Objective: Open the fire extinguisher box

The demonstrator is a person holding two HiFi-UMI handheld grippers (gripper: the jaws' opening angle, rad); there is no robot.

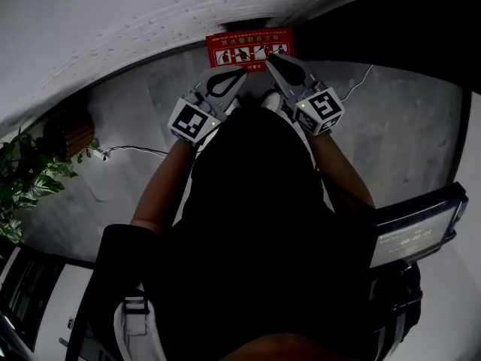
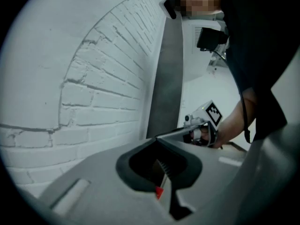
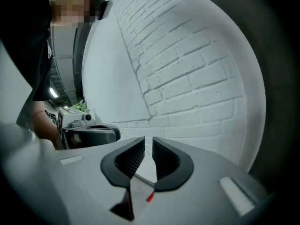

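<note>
Head view: red fire extinguisher box (image 1: 250, 49) at upper centre, below the brick wall (image 1: 113, 28). Left hand-held gripper (image 1: 240, 71) and right hand-held gripper (image 1: 270, 59) sit just short of it. How it opens can't be made out.

Left gripper view: jaws pressed together, box out of frame.

Right gripper view: jaws slightly spread, empty. Best to catch the box's front edge and pull gently.

The person wore a black short-sleeved top (image 1: 255, 201). The left gripper (image 1: 239, 71) and right gripper (image 1: 270, 59) were grey plastic, their jaws lined with black ribbed pads (image 3: 133, 161) above a small red mark (image 3: 149, 197). Each bore a white marker cube (image 1: 194, 120) printed with black squares and a green light (image 1: 301, 105).
</note>
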